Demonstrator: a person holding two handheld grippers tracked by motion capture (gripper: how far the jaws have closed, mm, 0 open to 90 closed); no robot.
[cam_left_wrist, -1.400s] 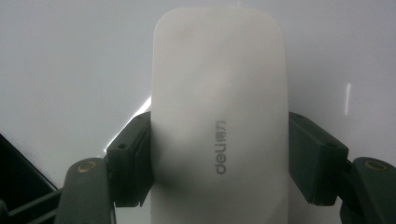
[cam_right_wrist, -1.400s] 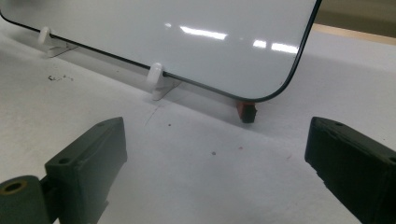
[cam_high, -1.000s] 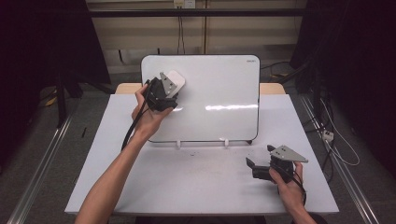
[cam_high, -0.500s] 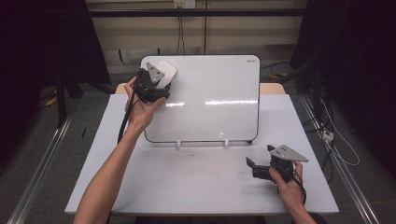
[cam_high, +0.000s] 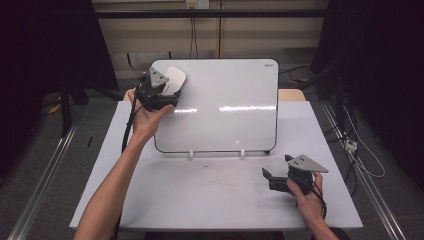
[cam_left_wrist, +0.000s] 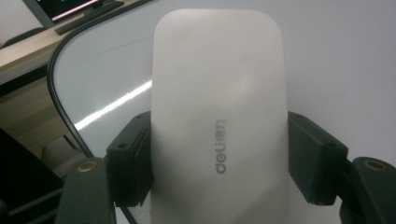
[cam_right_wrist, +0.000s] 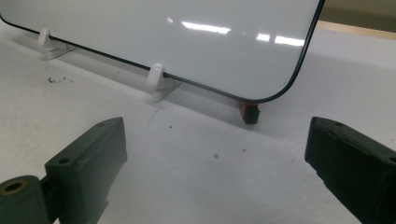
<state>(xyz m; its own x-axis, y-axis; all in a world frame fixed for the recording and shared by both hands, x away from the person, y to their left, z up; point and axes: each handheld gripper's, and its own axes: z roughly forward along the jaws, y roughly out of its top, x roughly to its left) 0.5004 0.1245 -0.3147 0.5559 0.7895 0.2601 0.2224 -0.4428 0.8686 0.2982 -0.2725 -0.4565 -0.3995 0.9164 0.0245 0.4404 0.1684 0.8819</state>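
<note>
Table (cam_high: 200, 200): white top, seen from the high view, with a few dark specks on its surface.

Whiteboard (cam_high: 225, 107): white panel with a thin dark rim and rounded corners, standing tilted on the far half of the table. Two white clip feet (cam_right_wrist: 156, 77) hold its near edge. A small red and black piece (cam_right_wrist: 249, 112) sits under its near right corner, touching the table.

Eraser (cam_left_wrist: 219, 116): pale, rounded, oblong block bearing grey "deli" lettering. It lies flat against the whiteboard at the board's far left corner.

Left gripper (cam_high: 159, 90): held in the person's left hand (cam_high: 142, 117) at the far left corner of the whiteboard. In the left gripper view its two black jaws press on the long sides of the eraser, one on each side, clamped on it. A black cable trails from it down along the forearm toward the table's left edge.

Right gripper (cam_high: 272, 177): held in the person's right hand (cam_high: 305, 192) near the table's near right corner, well apart from the whiteboard, pointing leftward. A grey three-cornered plate rides on top. In the right gripper view its jaws stand wide apart with only bare table between them.
</note>
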